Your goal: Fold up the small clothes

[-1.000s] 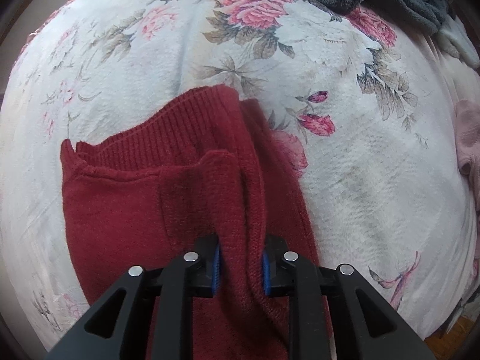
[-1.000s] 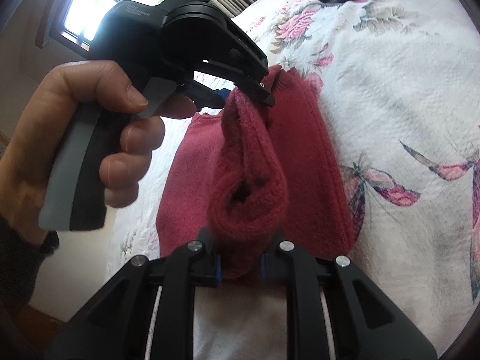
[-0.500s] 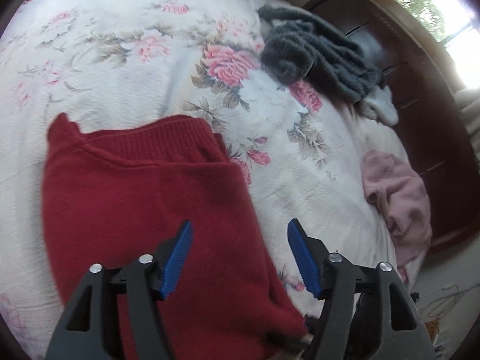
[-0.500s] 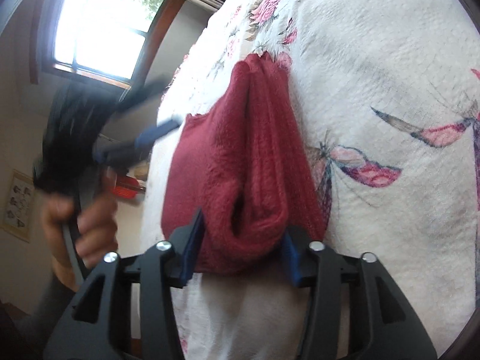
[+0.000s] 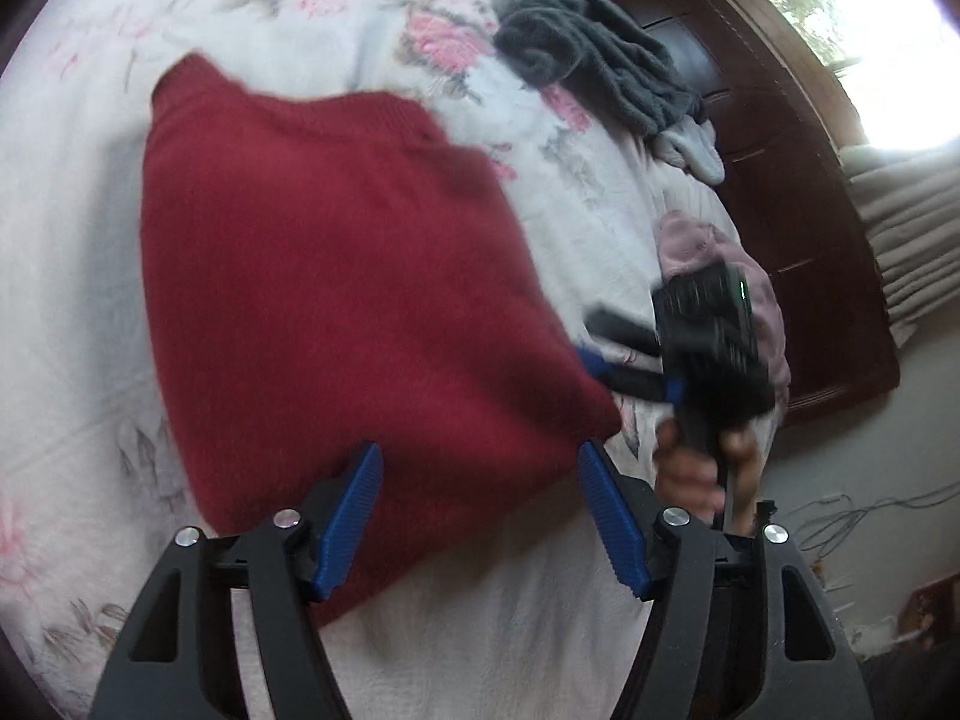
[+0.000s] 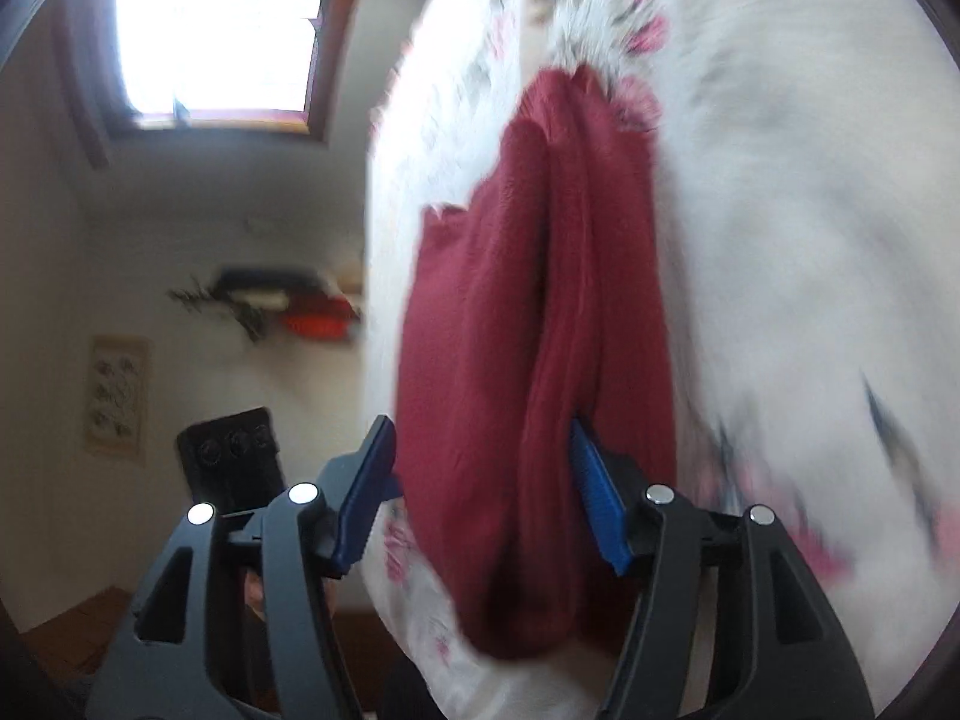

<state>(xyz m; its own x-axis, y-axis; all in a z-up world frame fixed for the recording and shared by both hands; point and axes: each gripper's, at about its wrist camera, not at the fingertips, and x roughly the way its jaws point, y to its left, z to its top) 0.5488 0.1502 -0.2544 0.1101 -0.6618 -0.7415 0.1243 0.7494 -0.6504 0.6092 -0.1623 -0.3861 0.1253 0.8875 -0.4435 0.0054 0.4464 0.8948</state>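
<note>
With both our left gripper (image 5: 480, 516) and right gripper (image 6: 480, 492) spread wide and gripping nothing, the folded dark red knitted garment (image 5: 336, 300) lies just ahead between the jaws, where, we judge, a blue pad could snag and undo it.

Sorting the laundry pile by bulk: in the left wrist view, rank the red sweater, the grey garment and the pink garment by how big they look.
1. red sweater, by far the largest, though also nearest the camera.
2. grey garment.
3. pink garment, partly hidden behind the right gripper, so its place against the grey one is unsure.
</note>
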